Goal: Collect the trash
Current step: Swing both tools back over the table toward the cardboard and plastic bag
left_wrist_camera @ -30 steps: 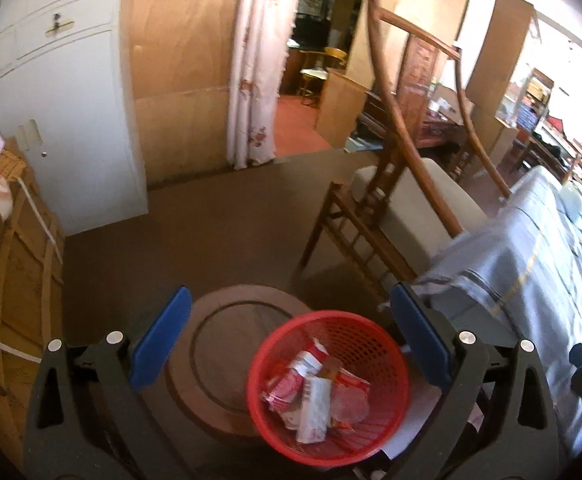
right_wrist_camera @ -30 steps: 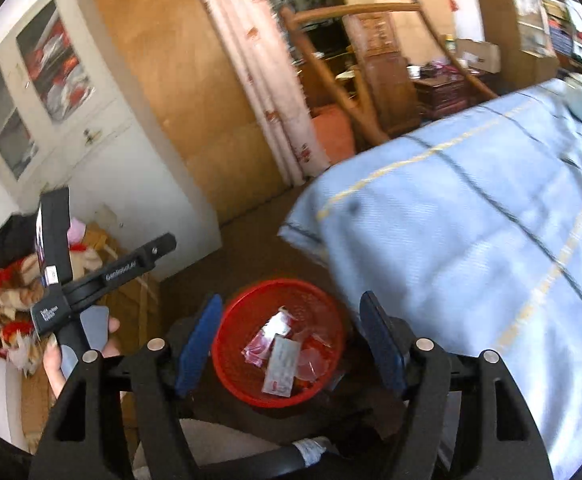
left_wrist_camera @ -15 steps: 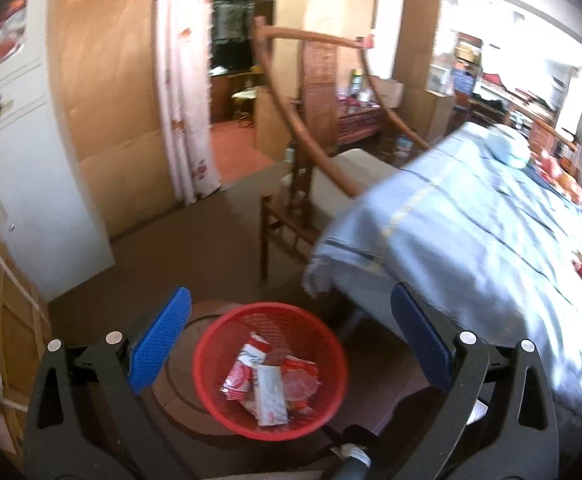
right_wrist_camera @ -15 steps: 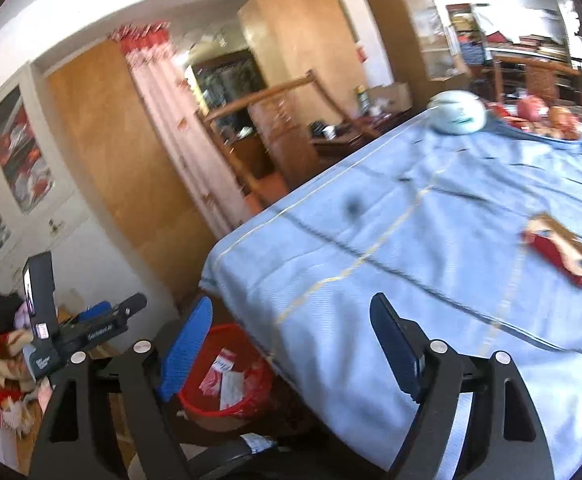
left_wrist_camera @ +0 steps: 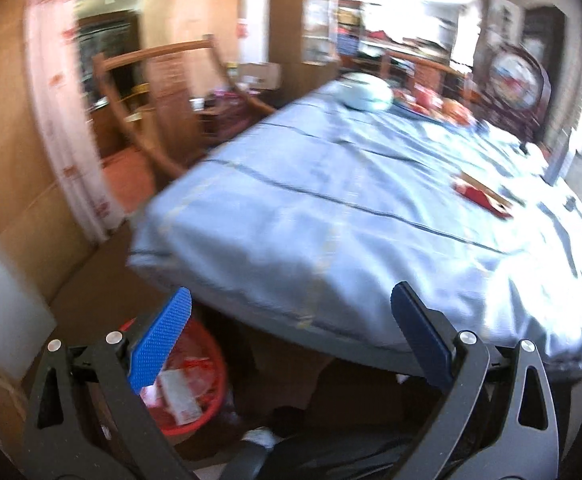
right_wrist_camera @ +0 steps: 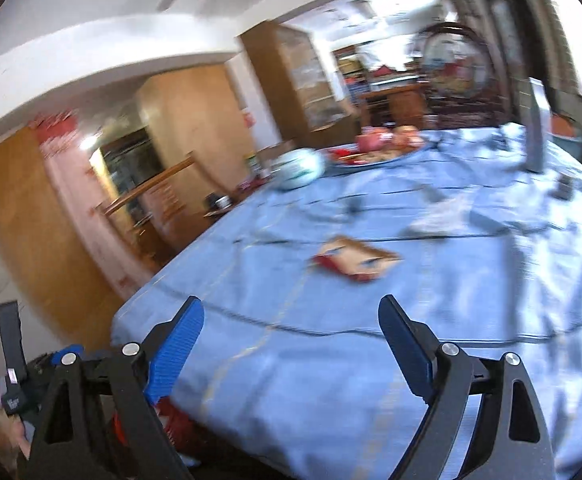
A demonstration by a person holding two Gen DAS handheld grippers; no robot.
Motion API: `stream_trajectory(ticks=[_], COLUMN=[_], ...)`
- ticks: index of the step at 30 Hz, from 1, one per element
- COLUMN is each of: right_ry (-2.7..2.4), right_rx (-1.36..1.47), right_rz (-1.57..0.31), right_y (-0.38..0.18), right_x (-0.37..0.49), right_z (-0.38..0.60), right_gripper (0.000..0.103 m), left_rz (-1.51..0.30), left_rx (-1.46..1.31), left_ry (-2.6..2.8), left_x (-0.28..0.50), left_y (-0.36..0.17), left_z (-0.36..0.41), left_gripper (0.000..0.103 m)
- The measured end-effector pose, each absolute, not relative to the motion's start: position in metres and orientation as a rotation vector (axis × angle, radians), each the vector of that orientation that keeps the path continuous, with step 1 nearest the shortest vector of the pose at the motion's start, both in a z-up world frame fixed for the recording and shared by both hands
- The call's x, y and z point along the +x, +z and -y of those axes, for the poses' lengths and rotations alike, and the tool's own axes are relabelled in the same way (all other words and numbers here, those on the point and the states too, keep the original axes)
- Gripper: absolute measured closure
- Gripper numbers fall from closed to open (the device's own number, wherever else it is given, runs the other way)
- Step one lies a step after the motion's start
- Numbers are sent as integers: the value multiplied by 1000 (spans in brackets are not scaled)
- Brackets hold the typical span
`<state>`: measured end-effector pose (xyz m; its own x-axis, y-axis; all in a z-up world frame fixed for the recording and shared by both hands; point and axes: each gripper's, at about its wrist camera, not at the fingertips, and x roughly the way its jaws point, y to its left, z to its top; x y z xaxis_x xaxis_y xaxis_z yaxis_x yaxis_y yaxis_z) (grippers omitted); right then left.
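A red and tan wrapper (right_wrist_camera: 355,260) lies flat on the blue tablecloth (right_wrist_camera: 451,300), ahead of my right gripper (right_wrist_camera: 293,348). That gripper's jaws are opening and nothing is between them. The same wrapper (left_wrist_camera: 483,196) shows far right in the left wrist view. My left gripper (left_wrist_camera: 291,336) is open and empty at the table's near edge. Low on the left, the red basket (left_wrist_camera: 203,376) with wrappers inside sits on the floor under the table edge. A crumpled white paper (right_wrist_camera: 443,216) lies further back on the cloth.
A plate of fruit (right_wrist_camera: 375,148) and a white round object (right_wrist_camera: 299,168) stand at the table's far side. A grey upright stand (right_wrist_camera: 533,132) rises at the right. A wooden chair (left_wrist_camera: 163,92) sits beyond the table's left corner. The picture is motion-blurred.
Both views swung up and to the right, from the red basket on the floor to the table top. The basket slid to the lower left. The right jaws widened.
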<state>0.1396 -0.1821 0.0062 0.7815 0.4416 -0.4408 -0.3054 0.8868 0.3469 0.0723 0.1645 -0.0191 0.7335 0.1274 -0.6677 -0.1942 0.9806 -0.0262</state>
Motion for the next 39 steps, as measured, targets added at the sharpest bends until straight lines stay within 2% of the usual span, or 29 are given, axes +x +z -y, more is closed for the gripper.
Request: stream_trajectory(ticks=[6, 14, 20, 27, 32, 39], right_ry=[262, 84, 36, 35, 67, 69], right_rx=[331, 287, 332, 327, 361, 366], right_rz=[-546, -539, -538, -565, -569, -573], right_y=[-12, -24, -27, -36, -38, -38], right_x=[156, 178, 194, 204, 205, 205], right_z=[241, 277, 307, 310, 314, 313], right_gripper=[15, 15, 15, 15, 15, 15], left_rz=[-797, -870, -894, -995, -1036, -1019], left_rx=[-5, 90, 184, 216, 253, 363], left_ry=[34, -133, -171, -95, -56, -60], left_x=[127, 211, 305, 373, 384, 357], left_y=[-32, -27, -20, -49, -69, -69], left_z=[-107, -37, 45, 91, 99, 88], left_gripper=[7, 7, 7, 6, 6, 6])
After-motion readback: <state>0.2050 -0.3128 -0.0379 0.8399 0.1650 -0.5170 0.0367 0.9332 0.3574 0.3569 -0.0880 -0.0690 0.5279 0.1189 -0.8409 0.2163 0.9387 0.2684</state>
